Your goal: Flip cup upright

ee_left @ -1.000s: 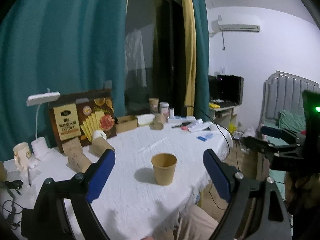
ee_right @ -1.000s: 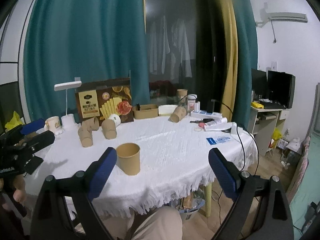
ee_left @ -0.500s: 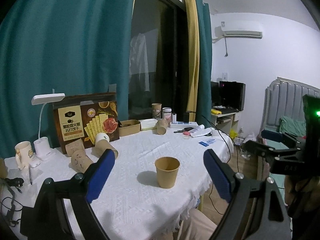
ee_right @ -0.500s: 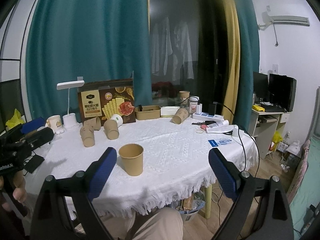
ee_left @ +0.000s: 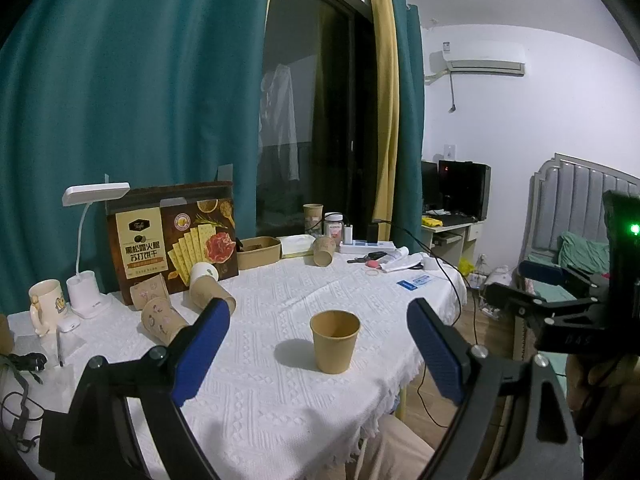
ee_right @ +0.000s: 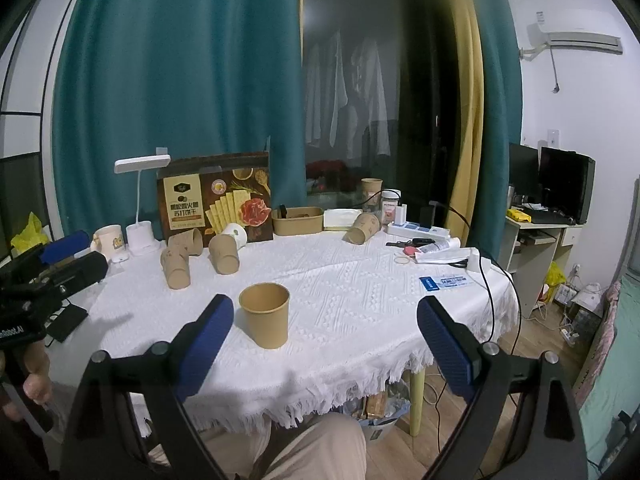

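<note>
White textured cloth with a fringed edge covers the round table (ee_right: 360,280), which fills the lower centre of both views. Nearest the cameras, the left gripper (ee_left: 318,350) and the right gripper (ee_right: 325,350) are each spread wide, blue pads apart, holding nothing. The paper cup (ee_left: 335,340) stands upright, mouth up, near the front edge of the table; in the right wrist view it appears at centre left (ee_right: 265,315), just beyond the left-hand pad.

Farther back, at left centre, several more paper cups (ee_right: 176,266) stand or lie tipped in a loose group. Behind them a cracker box (ee_right: 214,200) stands on edge, with a white desk lamp (ee_right: 141,200) and a mug (ee_right: 107,237) to its left. A shallow brown tray (ee_right: 298,220), a tipped cup (ee_right: 362,229) and a power strip (ee_right: 418,230) occupy the far edge.

Teal curtains (ee_right: 180,80) and a dark window (ee_right: 360,80) form the background. At right, a monitor (ee_right: 564,184) sits on a desk below a wall air conditioner (ee_right: 576,38).
</note>
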Tool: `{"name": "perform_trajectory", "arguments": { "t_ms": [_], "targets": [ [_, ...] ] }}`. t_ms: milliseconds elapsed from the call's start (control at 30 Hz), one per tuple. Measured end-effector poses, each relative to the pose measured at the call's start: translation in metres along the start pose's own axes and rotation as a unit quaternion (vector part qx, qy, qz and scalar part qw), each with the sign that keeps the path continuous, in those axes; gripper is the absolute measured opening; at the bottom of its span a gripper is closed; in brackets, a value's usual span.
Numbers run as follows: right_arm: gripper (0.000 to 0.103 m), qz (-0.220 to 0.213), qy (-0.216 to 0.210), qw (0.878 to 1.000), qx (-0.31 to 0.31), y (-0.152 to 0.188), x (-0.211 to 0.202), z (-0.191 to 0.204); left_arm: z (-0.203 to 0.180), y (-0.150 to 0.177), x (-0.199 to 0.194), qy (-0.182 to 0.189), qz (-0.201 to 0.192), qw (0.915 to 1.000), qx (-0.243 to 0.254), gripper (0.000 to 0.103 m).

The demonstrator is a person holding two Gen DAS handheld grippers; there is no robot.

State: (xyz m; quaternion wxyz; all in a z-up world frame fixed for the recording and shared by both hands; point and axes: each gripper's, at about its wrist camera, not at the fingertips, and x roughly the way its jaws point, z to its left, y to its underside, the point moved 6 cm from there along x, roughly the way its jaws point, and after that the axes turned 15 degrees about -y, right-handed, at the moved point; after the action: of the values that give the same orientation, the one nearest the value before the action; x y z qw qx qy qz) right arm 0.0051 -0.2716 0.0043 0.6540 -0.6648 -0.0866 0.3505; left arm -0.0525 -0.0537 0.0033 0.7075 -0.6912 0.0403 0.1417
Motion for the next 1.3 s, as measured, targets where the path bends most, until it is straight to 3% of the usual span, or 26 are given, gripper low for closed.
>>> {"name": "perform_trajectory", "arguments": {
  "t_ms": [1300],
  "targets": [
    [0.092, -0.001, 0.006, 1.0, 0.0, 0.0045, 0.0006, -0.0032, -0.0002, 0.001, 0.0, -0.002, -0.002, 1.0, -0.001, 0.09]
  ]
}}
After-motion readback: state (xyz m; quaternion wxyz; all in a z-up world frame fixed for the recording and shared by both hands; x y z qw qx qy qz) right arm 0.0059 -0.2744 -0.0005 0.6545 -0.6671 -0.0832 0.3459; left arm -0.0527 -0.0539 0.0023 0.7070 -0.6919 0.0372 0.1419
